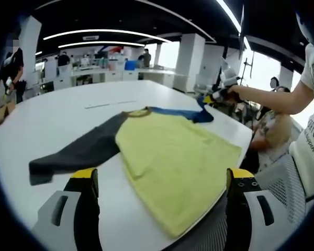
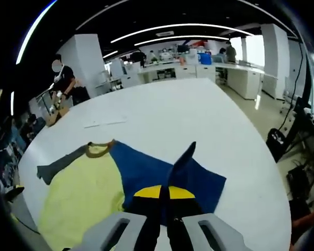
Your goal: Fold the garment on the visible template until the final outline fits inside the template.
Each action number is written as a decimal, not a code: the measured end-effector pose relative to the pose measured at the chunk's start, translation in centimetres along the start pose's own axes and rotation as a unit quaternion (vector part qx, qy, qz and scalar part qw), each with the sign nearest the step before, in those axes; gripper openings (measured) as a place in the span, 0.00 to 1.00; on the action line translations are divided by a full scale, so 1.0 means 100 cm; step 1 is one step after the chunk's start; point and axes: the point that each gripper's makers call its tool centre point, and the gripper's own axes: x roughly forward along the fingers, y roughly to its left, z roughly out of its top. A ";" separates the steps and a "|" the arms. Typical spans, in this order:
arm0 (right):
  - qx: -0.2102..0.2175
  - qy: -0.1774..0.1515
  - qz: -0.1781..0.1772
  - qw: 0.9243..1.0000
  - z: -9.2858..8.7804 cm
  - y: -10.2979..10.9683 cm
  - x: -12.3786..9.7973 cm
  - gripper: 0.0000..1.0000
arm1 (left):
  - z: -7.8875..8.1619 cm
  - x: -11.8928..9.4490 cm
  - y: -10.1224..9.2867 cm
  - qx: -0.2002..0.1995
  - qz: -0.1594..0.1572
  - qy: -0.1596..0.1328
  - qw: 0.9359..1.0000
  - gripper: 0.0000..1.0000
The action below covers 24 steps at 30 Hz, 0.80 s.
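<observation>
left gripper view: the left gripper [image 1: 162,180] has its 2 yellow-tipped black jaws spread wide apart with nothing between them, hovering over the near edge of the white tabletop [image 1: 68,110]. the garment [image 1: 170,154], a shirt with a yellow-green body, lies flat by the near right edge of the tabletop, its hem corner hanging slightly over the edge. its dark grey sleeve [image 1: 78,154] stretches out toward the near left edge, and the olive collar [image 1: 137,112] points toward the middle of the tabletop. the blue sleeve [image 1: 186,113] runs toward the right edge, where the right gripper [image 1: 215,97], held by a person's hand [image 1: 233,93], pinches its cuff and lifts it just off the tabletop. a thin strip [image 1: 102,104] lies on the tabletop beyond the collar; cannot tell what it is. right gripper view: the right gripper's 2 jaws are pressed together on the blue sleeve, with a pointed fold of blue fabric [image 2: 183,157] sticking up just above the yellow tips. the sleeve fans out across the tabletop near its near edge, the yellow-green body to its left, the grey sleeve further left. a person [image 2: 63,78] stands beyond the far left edge.
</observation>
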 end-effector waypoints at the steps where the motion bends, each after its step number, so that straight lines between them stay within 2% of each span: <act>1: -0.004 0.003 -0.001 1.000 -0.001 0.001 0.001 0.00 | 0.000 0.000 0.000 0.000 0.000 0.000 1.000 0.99; 6: -0.001 0.008 0.008 1.000 -0.004 0.012 0.007 0.00 | 0.000 -0.001 0.002 -0.001 0.004 -0.003 1.000 0.99; 24: -0.001 0.005 0.048 0.999 0.007 0.058 0.021 0.00 | -0.001 -0.003 0.004 -0.005 0.014 -0.001 1.000 0.98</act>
